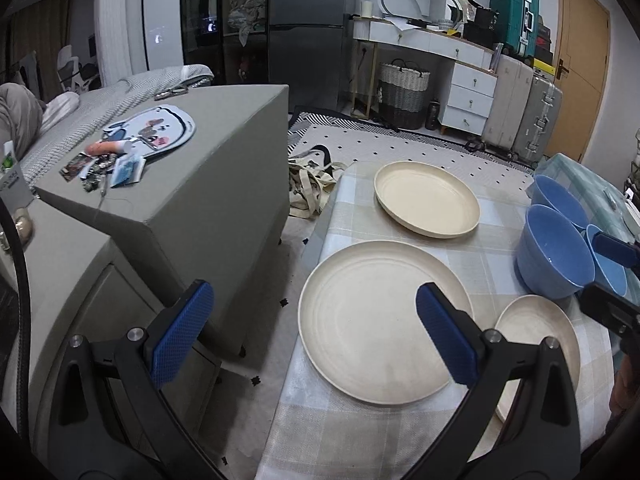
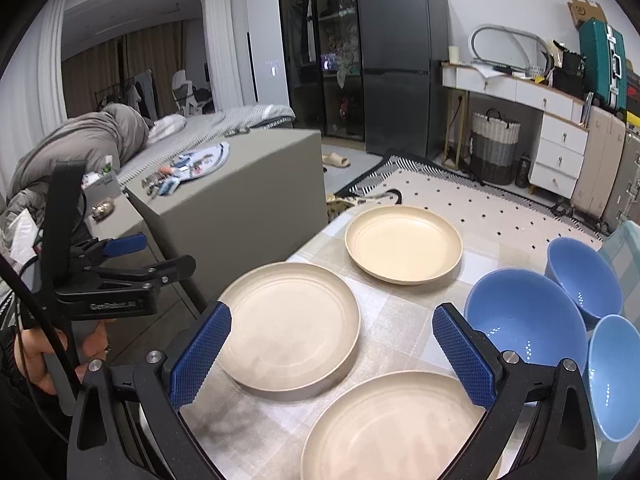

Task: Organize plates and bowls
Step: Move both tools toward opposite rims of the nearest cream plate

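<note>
Plates, three cream ones [image 2: 290,322] [image 2: 404,244] [image 2: 396,428], sit apart on the checked tablecloth [image 2: 400,320], three blue bowls [image 2: 528,328] crowding just right. Right gripper [image 2: 340,356] hovers wide open and empty above the nearest plate; left gripper [image 1: 316,332] too, at the table's left edge.

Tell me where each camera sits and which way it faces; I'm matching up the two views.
Left wrist: on the left claw, open, looking forward over the table's left edge at the middle plate; the right claw's tips show at the right.
Right wrist: on the right claw, open, above the near plate; the left claw and hand show at the left.
Shared: three plates, three blue bowls, the fridge.
</note>
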Available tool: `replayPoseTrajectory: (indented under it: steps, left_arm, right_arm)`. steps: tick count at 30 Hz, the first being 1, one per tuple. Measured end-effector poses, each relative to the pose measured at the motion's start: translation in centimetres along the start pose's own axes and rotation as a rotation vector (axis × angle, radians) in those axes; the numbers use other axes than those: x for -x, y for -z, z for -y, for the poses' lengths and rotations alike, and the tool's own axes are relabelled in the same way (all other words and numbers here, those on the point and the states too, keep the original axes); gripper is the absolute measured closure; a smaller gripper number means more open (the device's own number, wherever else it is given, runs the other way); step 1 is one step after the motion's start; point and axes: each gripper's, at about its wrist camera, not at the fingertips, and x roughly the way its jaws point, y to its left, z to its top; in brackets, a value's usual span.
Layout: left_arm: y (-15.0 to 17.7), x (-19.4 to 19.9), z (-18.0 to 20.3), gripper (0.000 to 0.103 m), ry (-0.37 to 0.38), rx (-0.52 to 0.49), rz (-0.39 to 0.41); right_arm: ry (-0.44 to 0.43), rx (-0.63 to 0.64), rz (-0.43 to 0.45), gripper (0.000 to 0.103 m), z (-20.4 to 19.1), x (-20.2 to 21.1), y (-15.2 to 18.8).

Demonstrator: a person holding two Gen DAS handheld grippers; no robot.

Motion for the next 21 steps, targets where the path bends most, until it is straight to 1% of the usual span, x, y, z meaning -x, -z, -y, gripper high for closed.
replayPoseTrajectory:
  steps: [2,5,8,10,12,17,19,21]
  left_arm:
    - [-0.2,-1.0,0.0,0.003,0.018,0.001,-0.015]
    - [-0.4,-2.8,-0.1,0.003,0.006,-0.006,-0.029]
    - [-0.5,-4.4,-0.4,0.004,0.017,0.007,-0.041]
    - [-0.3,-5.3,-0.5,0.004,0.024,0.003,-0.044]
    - [-0.1,-6.4,-0.5,0.004,0.010,-0.006,-0.059]
    - [0.5,-8.7,-1.7,0.006,-0.003,0.001,-0.098]
    - [0.9,-9.5,-2.0,0.009,-0.018,-0.002,-0.110]
    - [1.2,-10.4,-2.3,0.013,-0.041,-0.007,-0.129]
  right_arm:
    - [0.001,0.004,-0.017,0.000,0.3,-1.2,0.0]
    - [-0.001,-0.002,-0.043,0.000,0.6,-3.1,-0.2]
    - [-0.001,-0.014,-0.066,0.001,1.1,-4.8,-0.1]
    - [-0.001,-0.026,-0.091,0.005,1.4,-5.9,0.2]
    - [-0.002,-0.039,-0.114,0.006,1.6,-7.2,0.3]
    - [-0.004,-0.050,-0.178,0.016,1.9,-10.2,0.7]
    - [-0.001,-0.059,-0.203,0.021,2.2,-11.3,1.0]
    - [-0.007,-0.079,-0.239,0.022,2.6,-12.5,1.4]
